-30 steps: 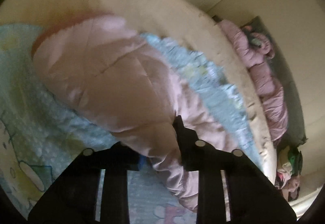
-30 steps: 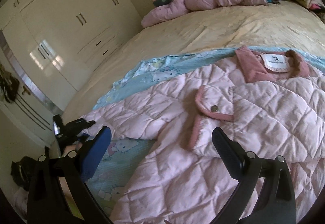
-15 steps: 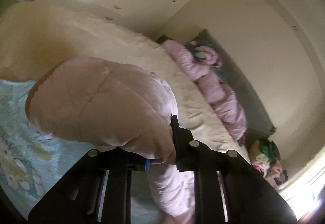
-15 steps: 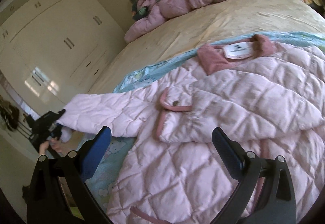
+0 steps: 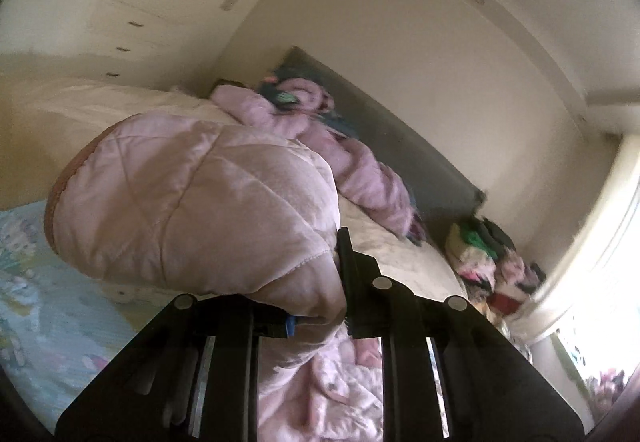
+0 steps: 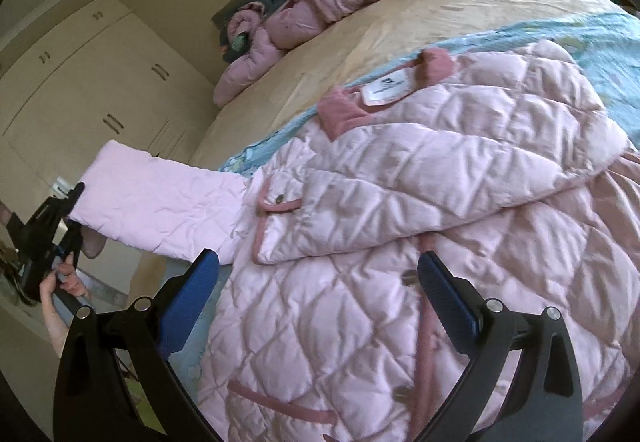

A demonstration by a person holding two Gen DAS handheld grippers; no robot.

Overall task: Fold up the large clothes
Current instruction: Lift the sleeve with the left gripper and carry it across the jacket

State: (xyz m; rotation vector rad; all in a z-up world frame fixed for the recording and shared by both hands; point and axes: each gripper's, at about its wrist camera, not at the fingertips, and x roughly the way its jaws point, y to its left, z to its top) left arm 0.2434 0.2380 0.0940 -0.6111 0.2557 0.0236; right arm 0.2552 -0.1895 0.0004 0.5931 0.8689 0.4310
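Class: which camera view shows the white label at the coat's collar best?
The right wrist view: the white label lies unobstructed between the darker pink collar flaps. The left wrist view shows only a raised sleeve, no label.

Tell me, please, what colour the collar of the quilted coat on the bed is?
The collar is dusty rose, darker than the pale pink coat; the right wrist view shows it best.

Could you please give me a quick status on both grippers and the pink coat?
Left gripper shut on sleeve, lifted clear of bed. Right gripper open, empty, above pink quilted coat. Nothing in the way.
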